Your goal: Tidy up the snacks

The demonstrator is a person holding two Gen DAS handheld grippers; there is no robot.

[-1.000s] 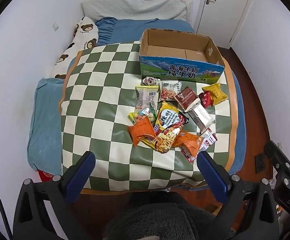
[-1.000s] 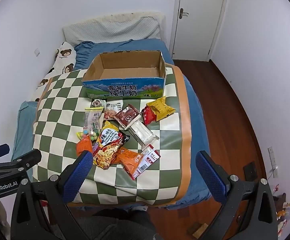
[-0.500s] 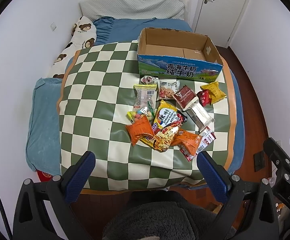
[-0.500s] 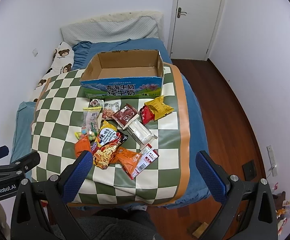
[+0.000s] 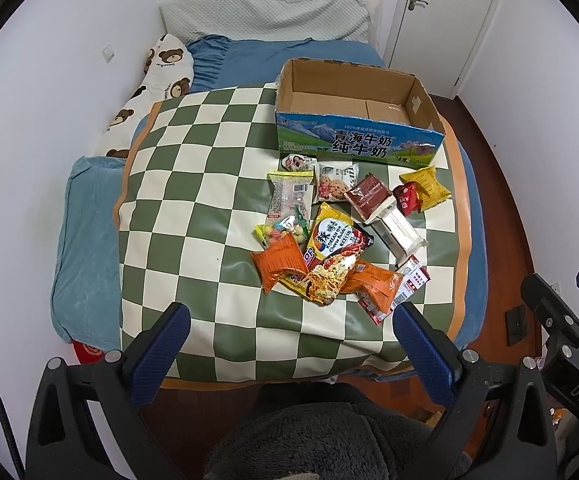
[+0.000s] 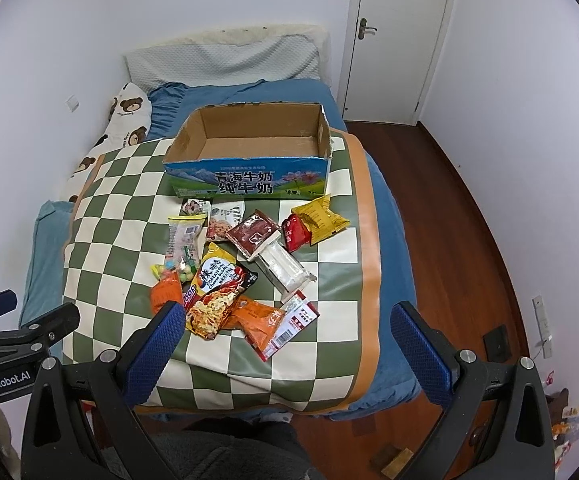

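Bed (image 5: 249, 54) fills most of the room, with blue sheets and a green and white checked mat (image 5: 193, 184) spread on top. Next comes a bear pillow (image 5: 157, 80) by the wall, and a big open cardboard box (image 5: 353, 120) that sits at the far end of the mat with nothing inside it. Just in front of the box lies a messy pile of snacks (image 5: 337, 232), some touching and some on top of each other. In the pile, a yellow noodle pack (image 5: 333, 256) lies in the middle, an orange bag (image 5: 279, 262) sits on its left, a brown packet (image 5: 369, 198) rests near the box, and a yellow bag (image 5: 425, 188) and a small red bag (image 5: 406, 199) lie at the right side. Both grippers hang above the near edge of the bed, well apart from the snacks. The left gripper (image 5: 289, 344) is spread wide and holds nothing. The right gripper (image 6: 287, 342) is spread wide too, and it holds nothing.
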